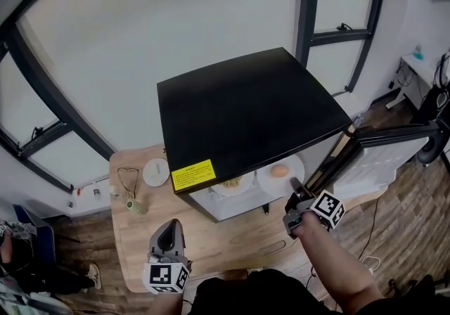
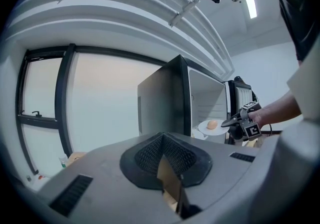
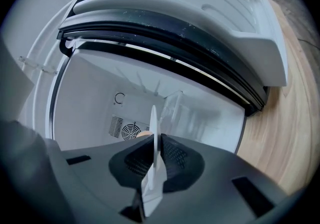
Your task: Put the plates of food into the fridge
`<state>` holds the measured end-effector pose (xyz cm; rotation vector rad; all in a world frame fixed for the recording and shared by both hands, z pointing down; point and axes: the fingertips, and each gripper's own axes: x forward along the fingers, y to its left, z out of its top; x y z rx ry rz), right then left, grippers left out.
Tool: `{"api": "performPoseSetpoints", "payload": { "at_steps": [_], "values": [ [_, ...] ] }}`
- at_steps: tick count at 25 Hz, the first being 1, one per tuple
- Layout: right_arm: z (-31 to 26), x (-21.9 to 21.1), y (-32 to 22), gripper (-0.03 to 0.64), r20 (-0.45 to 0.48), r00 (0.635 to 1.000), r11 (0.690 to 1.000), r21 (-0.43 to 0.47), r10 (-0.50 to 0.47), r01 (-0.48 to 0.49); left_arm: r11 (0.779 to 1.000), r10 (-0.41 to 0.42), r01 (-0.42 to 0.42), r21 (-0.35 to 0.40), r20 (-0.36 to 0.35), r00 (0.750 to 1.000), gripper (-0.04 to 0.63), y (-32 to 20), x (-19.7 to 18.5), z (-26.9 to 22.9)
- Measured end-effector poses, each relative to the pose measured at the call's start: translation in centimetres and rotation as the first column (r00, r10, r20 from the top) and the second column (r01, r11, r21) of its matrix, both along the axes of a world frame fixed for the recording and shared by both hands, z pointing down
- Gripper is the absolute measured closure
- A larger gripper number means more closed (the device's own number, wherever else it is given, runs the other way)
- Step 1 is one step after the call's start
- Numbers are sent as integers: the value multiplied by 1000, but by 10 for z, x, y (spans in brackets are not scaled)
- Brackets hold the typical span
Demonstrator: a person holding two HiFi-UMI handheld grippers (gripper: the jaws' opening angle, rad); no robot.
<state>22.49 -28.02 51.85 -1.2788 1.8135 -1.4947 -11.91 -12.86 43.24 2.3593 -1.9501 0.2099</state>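
So we're mid-delivery here: our right claw (image 1: 294,188) is clamped on the rim of a white plate (image 1: 267,180) carrying a round orange-ish bit of food (image 1: 280,171), right at the open mouth of the black fridge (image 1: 246,110). Another plate of food (image 1: 235,183) sits just beside it, inside the opening as far as we can tell. Next we reckon it wants a level slide onto the shelf, then letting go. Left claw (image 1: 167,238) is closed on nothing, low over the wooden tabletop (image 1: 211,243), which also has a small white dish (image 1: 155,171). Big dark-framed windows (image 1: 105,39), wood-look floor (image 1: 415,222)
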Motion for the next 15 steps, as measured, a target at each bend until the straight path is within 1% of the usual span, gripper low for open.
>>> {"api": "performPoseSetpoints", "payload": {
  "at_steps": [5,10,15],
  "values": [
    [-4,-1,-19,578,-62,998,1000,19,8,-7,1000,-6,6,-4,1,1000,591,-4,-1,3],
    [-8,-1,-36,578,-90,996,1000,18,20,-19,1000,-18,18,-17,3,1000,591,-8,-4,10],
    [-15,-7,-52,578,-226,974,998,51,-14,26,1000,-28,28,-8,9,1000,591,-14,-6,5]
  ]
}}
